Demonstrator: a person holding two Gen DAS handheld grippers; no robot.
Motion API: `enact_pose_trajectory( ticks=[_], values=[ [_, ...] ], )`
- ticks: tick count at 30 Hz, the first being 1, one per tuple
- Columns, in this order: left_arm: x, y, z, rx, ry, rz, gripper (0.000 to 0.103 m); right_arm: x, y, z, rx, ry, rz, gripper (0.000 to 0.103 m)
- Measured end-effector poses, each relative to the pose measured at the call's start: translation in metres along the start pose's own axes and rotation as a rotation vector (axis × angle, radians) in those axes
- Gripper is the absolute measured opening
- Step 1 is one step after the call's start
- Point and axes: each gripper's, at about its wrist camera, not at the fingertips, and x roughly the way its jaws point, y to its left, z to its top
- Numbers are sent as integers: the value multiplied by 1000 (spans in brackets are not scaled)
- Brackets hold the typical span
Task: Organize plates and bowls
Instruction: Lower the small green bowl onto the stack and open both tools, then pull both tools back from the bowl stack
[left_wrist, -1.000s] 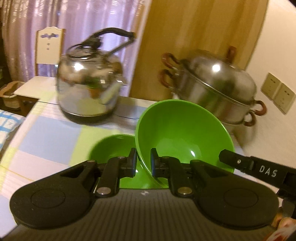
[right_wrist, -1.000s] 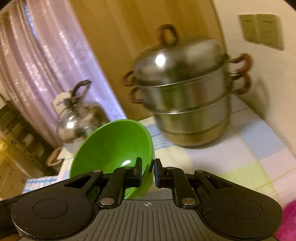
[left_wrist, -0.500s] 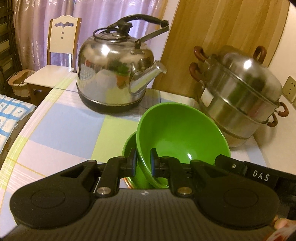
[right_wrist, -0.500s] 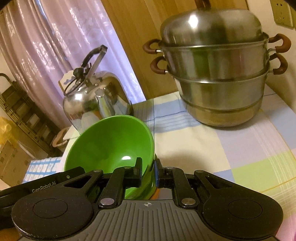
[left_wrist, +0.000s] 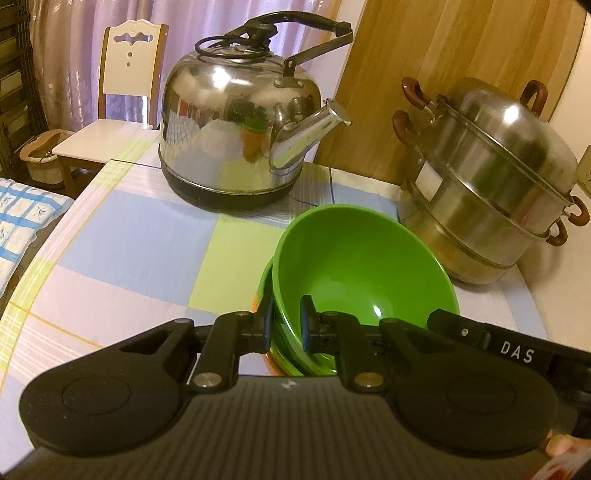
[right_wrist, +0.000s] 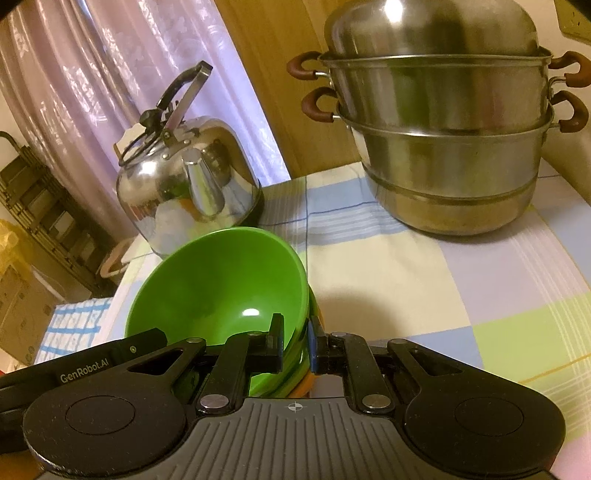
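A green bowl (left_wrist: 364, 266) sits nested in a second green bowl (left_wrist: 266, 286), whose rim shows just outside it; something orange peeks from under the stack. My left gripper (left_wrist: 285, 325) is shut on the near-left rim of the top bowl. My right gripper (right_wrist: 296, 341) is shut on the opposite rim of the same green bowl (right_wrist: 221, 280). The stack rests low on the checked tablecloth (left_wrist: 140, 251). The bottoms of the bowls are hidden behind the grippers.
A steel kettle (left_wrist: 243, 125) stands at the back of the table. A steel stacked steamer pot (left_wrist: 491, 177) stands at the right against the wall. A white chair (left_wrist: 110, 110) is beyond the table's far left edge.
Both grippers carried the green bowl down and over the second green bowl; it now sits nested inside it. The cameras dropped closer to the table.
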Motion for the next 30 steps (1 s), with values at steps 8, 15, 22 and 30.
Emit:
enact_pose_trajectory(
  ticks=[8,15,22,30],
  values=[
    [0,3,-1,-4,-14,-2,24,7,0,-3,-17,-9,13,35],
    [-22,10,-9,-47,-47,-15,26,-12,-3,0,3,-57,26,42],
    [-55,11,-24,-73,-51,-30,34,-43,-5,-8,5,-69,11,42],
    [-105,6,-55,-72,-33,-33,52,-91,-2,-41,22,-45,-22,45]
  ],
)
